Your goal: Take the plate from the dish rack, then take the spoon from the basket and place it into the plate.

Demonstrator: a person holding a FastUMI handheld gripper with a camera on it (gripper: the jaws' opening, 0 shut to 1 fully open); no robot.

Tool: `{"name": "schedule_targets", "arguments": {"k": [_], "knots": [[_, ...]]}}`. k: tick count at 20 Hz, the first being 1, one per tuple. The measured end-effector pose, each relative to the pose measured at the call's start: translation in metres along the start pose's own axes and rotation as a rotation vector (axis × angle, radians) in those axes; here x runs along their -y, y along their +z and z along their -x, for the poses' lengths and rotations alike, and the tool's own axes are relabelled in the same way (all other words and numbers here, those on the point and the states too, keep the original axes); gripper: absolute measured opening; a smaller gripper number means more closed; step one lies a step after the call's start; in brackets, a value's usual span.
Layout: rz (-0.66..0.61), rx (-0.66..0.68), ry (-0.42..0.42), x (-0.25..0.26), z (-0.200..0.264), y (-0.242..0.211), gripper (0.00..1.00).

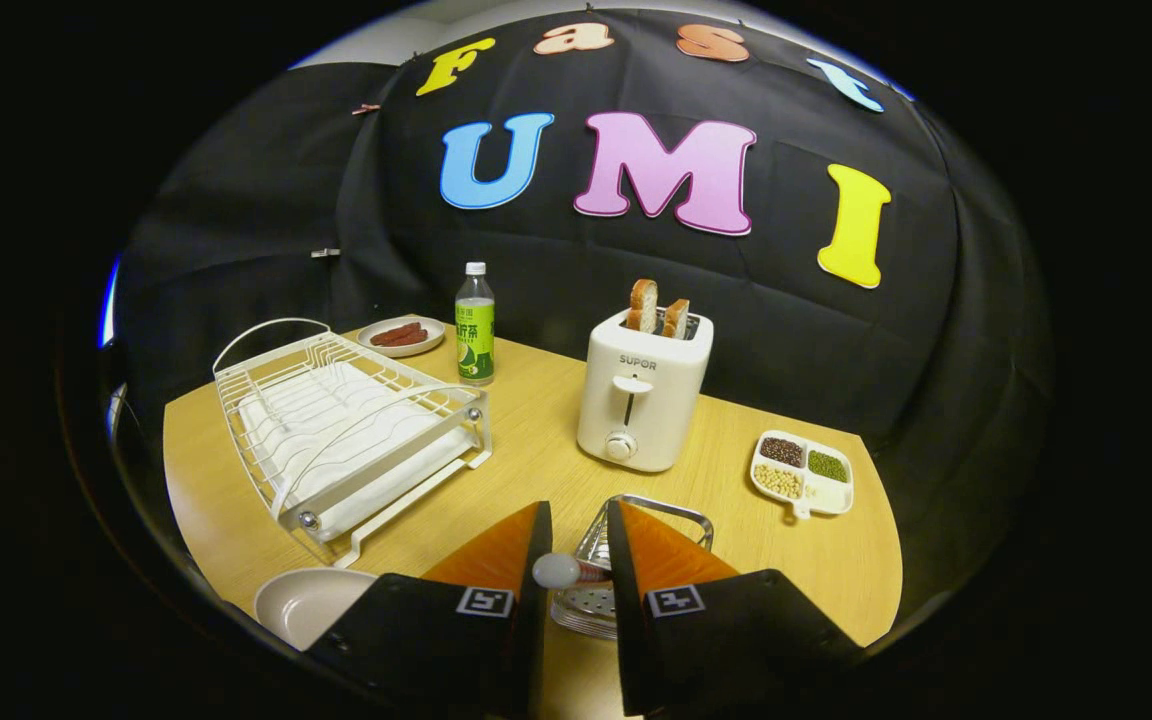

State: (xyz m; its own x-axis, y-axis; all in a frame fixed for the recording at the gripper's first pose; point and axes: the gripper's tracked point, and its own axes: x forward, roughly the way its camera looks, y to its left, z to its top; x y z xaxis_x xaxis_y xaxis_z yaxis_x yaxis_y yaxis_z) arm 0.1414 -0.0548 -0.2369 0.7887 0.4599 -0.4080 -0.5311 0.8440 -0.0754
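Note:
My gripper (578,560) is shut on the spoon (558,571), which lies crosswise in the narrow gap between the fingers; its white rounded end shows against the left finger, with a reddish stretch running to the right finger. The spoon hangs right over the metal basket (678,512), whose perforated floor and wire handle show just under and beyond the fingertips. The pale plate (306,600) lies flat on the wooden table (536,450) to the left of the left finger, near the table's front edge. Behind the plate stands the white wire dish rack (346,430), with no dishes in it.
A white toaster (644,395) holding two bread slices stands straight beyond the fingers. A green-labelled bottle (475,325) and a small plate of sausages (401,335) sit behind the rack. A divided tray of beans (802,472) lies at the right.

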Motion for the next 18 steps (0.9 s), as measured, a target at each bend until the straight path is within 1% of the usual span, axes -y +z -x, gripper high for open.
{"name": "schedule_targets", "arguments": {"k": [2, 3, 5, 7, 8, 11, 15, 18], "knots": [[0.012, 0.014, -0.017, 0.008, 0.001, 0.005, 0.28], [0.020, 0.010, -0.028, 0.012, 0.000, 0.006, 0.24], [0.002, -0.002, -0.015, 0.016, 0.000, 0.007, 0.18], [-0.013, -0.010, -0.034, 0.025, -0.001, 0.009, 0.18], [-0.022, -0.016, -0.037, 0.026, 0.001, 0.012, 0.15], [-0.034, -0.002, -0.069, 0.035, 0.009, 0.032, 0.15], [-0.047, 0.024, -0.077, 0.034, 0.032, 0.067, 0.15], [-0.095, 0.037, -0.105, 0.031, 0.055, 0.092, 0.15]]}}
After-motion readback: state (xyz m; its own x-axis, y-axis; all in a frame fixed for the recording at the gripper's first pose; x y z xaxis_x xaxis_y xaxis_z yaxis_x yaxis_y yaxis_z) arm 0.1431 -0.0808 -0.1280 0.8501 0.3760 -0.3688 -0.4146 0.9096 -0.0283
